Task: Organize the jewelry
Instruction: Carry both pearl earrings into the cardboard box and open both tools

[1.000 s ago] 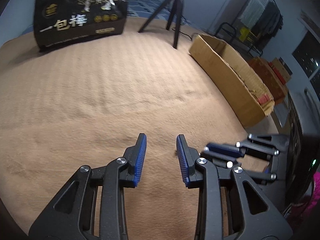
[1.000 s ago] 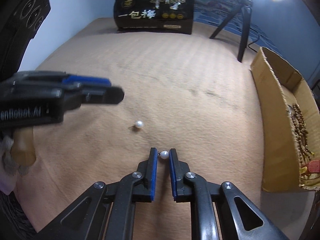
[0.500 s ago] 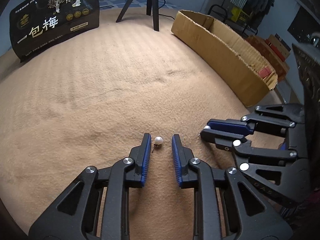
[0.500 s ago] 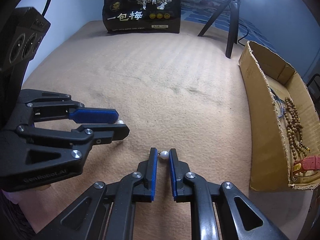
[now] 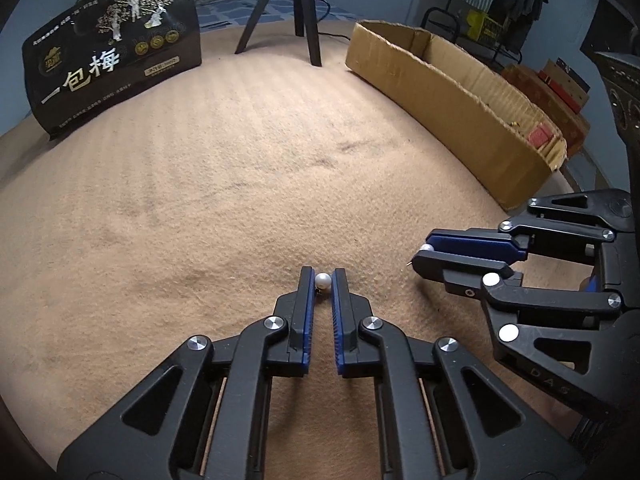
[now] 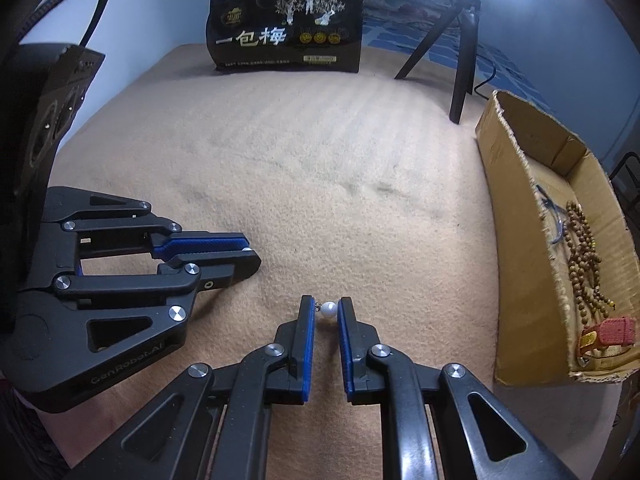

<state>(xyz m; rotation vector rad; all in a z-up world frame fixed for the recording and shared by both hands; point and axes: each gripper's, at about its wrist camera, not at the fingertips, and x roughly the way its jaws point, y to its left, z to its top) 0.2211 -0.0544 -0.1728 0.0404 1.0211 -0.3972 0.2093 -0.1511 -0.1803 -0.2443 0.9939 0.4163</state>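
Observation:
Two white pearl earrings are in play on the tan felt. My left gripper (image 5: 322,278) is shut on one pearl earring (image 5: 322,280) at its fingertips, just above the felt. My right gripper (image 6: 326,309) is shut on the other pearl earring (image 6: 329,310), its small hook against the left pad. The right gripper also shows in the left wrist view (image 5: 424,254) with the pearl (image 5: 425,248) at its tip. The left gripper shows in the right wrist view (image 6: 248,254). The open cardboard box (image 6: 516,240) stands to the right.
The box holds a wooden bead string (image 6: 584,248), a thin blue piece (image 6: 554,216) and a red strap (image 6: 608,334). A black printed bag (image 5: 112,56) and a tripod (image 5: 300,12) stand at the far edge. The felt surface (image 5: 240,160) lies between.
My left gripper moved up to the loose pearl earring and closed on it. The right gripper kept its hold on its own pearl earring and barely shifted.

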